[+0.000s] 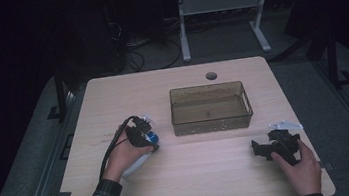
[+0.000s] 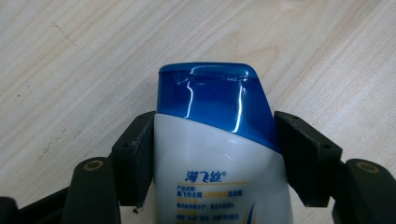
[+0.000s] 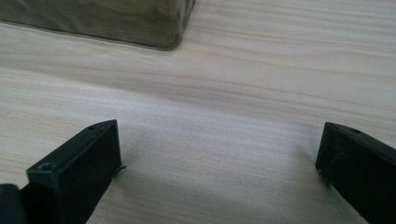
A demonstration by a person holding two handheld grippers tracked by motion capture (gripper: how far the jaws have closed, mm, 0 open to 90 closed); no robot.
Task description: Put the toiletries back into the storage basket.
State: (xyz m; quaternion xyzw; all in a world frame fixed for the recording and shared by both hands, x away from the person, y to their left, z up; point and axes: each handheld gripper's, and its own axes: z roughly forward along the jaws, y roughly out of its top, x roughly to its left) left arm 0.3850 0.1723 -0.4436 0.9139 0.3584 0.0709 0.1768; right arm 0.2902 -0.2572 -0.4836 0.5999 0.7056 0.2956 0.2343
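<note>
Left gripper (image 1: 147, 131) straddling a white bottle (image 1: 135, 164) on the table (image 1: 203, 185).

From above, the bottle lies near the brown bin (image 1: 211, 107), likely its destination; left gripper view: jaws flank the blue cap (image 2: 219, 100), apparently touching, lining up a grip; right gripper view: right gripper (image 3: 217, 158) spread, idle.

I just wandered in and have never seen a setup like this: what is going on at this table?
A person works at a light wooden table with a hand-held gripper in each hand. The left gripper has its black fingers on either side of a white plastic bottle with a blue cap lying on the table; whether they press it is unclear. The right gripper rests open. A brownish see-through plastic bin stands mid-table.
</note>
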